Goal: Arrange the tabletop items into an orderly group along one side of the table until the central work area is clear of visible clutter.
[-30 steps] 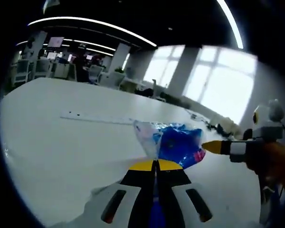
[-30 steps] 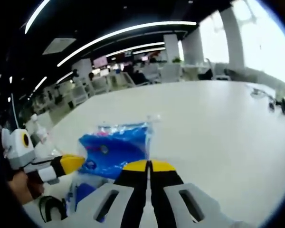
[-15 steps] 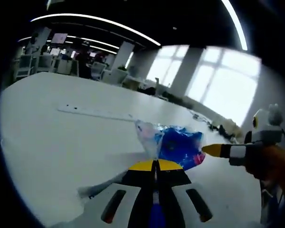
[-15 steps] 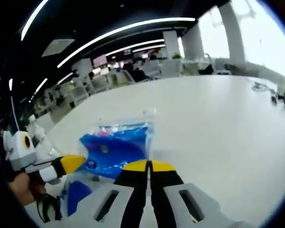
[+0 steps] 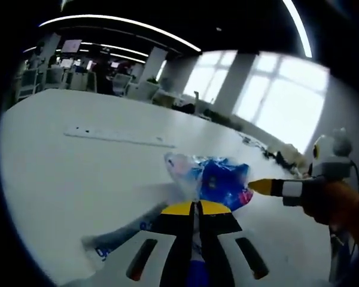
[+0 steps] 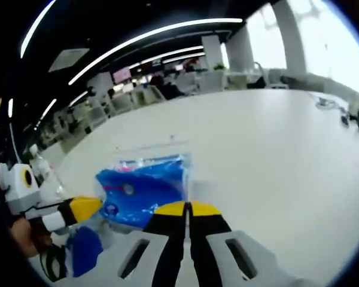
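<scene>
Both grippers pinch one clear plastic bag of blue items above the white table.

The left gripper [image 5: 195,206] is clenched on one edge of the bag [image 5: 218,182], the right gripper [image 6: 187,207] on the opposite edge. The bag hangs between them just above the table [image 6: 275,155]. A long pale strip [image 5: 116,136] lies on the table beyond the bag.

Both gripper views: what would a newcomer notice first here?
The blue plastic bag, pinched at opposite edges by the left gripper and the right gripper, both with jaws closed, above the white table. Beyond it, a long white strip lies flat on the table.
</scene>
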Action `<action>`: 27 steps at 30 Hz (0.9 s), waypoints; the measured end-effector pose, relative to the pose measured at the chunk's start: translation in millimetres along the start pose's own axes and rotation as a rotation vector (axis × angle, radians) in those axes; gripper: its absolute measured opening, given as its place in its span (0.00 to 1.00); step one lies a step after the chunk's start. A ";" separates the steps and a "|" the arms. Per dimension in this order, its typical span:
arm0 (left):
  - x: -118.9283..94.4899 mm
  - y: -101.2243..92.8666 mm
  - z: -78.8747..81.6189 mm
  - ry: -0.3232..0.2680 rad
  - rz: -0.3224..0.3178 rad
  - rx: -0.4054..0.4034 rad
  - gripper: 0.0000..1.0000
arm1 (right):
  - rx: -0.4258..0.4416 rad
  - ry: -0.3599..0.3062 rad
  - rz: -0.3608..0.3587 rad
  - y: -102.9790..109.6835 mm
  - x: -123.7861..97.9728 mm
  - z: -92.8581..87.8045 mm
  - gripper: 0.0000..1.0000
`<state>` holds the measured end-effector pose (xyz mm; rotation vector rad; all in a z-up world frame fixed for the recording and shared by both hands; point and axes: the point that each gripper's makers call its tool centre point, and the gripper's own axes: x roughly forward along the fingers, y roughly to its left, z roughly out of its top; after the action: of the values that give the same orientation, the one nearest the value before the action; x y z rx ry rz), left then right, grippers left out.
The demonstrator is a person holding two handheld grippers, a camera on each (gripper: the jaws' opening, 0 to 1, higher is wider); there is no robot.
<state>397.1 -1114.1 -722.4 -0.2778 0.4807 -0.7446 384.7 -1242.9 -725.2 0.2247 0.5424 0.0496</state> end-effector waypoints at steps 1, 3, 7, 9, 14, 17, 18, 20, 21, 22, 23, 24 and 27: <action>0.8 1.3 -2.4 0.016 0.004 0.002 0.02 | 0.014 0.006 0.013 0.5 1.0 -1.6 0.00; 1.4 3.5 -5.5 0.031 0.013 0.005 0.02 | 0.065 0.006 0.015 -2.9 2.2 -3.7 0.00; 1.9 2.3 -6.3 0.039 0.015 0.002 0.01 | 0.068 0.010 0.014 -6.7 3.1 -5.7 0.00; 2.5 1.0 -5.6 0.041 0.017 0.003 0.00 | 0.078 0.011 0.028 -11.7 5.0 -6.2 0.00; 5.4 -3.7 -8.0 0.053 0.001 0.018 0.00 | 0.053 0.032 0.050 -7.9 9.3 -11.8 0.00; 5.8 -5.8 -9.0 0.059 -0.007 0.021 0.00 | 0.014 0.042 0.051 -8.9 10.0 -13.5 0.00; 5.5 -6.3 -9.0 0.059 -0.009 0.025 0.00 | 0.001 0.043 0.051 -9.1 10.5 -13.7 0.00; 4.3 -7.3 -8.4 0.060 -0.014 0.044 0.00 | -0.018 0.042 0.051 -8.8 11.6 -13.7 0.00; 3.7 -7.7 -8.0 0.060 -0.017 0.050 0.00 | -0.006 0.039 0.049 -8.6 12.0 -13.4 0.00; 3.5 -7.9 -7.9 0.061 -0.019 0.051 0.01 | 0.002 0.037 0.049 -8.3 12.1 -13.3 0.00; 2.2 -8.0 -7.2 0.061 -0.019 0.052 0.01 | 0.008 0.034 0.055 -7.5 12.3 -13.0 0.00; 1.7 -8.3 -6.6 0.060 -0.020 0.053 0.01 | 0.008 0.027 0.049 -8.3 12.5 -12.1 0.01; 0.9 -8.7 -5.2 0.061 -0.023 0.054 0.01 | 0.019 0.017 0.041 -9.6 12.1 -10.4 0.02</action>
<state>389.9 -1121.3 -723.6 -0.2116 0.5148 -0.7891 389.5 -1248.9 -742.2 0.2540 0.5550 0.0867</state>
